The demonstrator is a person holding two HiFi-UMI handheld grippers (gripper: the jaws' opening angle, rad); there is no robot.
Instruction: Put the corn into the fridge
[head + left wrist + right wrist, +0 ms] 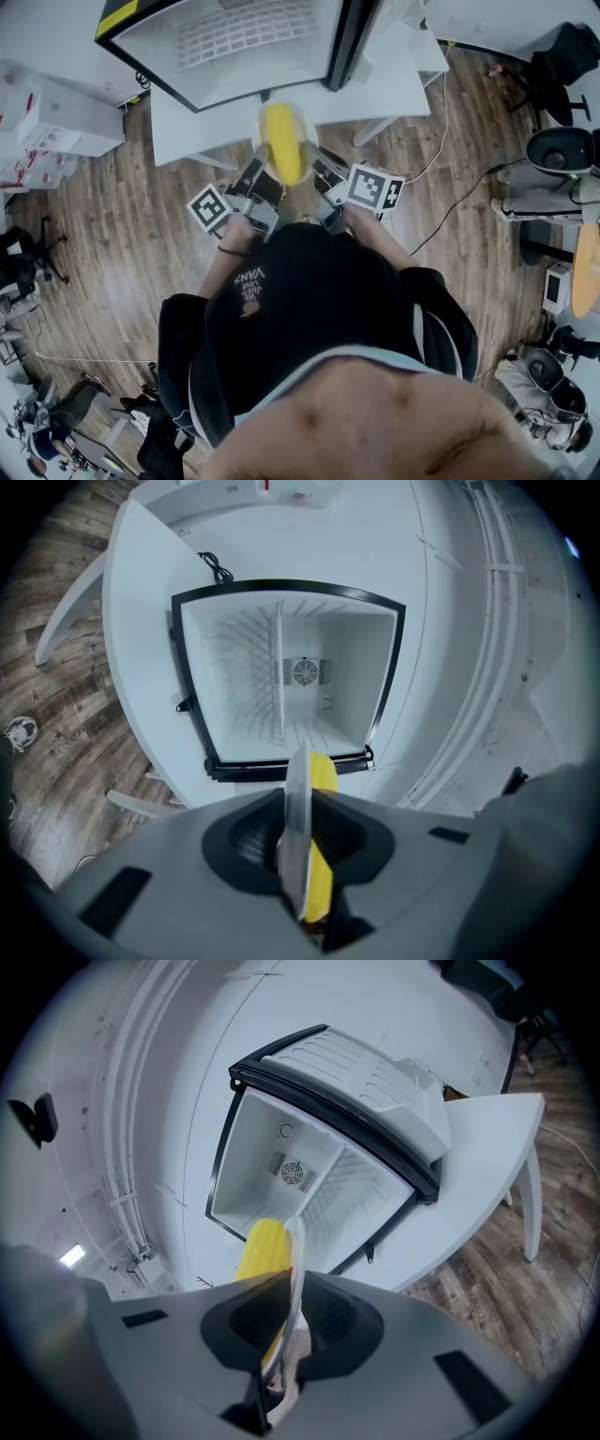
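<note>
Corn [283,141] lies on a plate [296,808] my left gripper [257,181] and right gripper [322,172] clamp by the rim, not yet inside the far fridge [281,586].

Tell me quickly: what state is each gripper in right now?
Left gripper: closed on the rim of the plate carrying the corn.
Right gripper: closed on the same plate's other side.

fridge [349,658] mouth open | shelf [278,667] splits its inside | door [361,1071] stands off to one side
</note>
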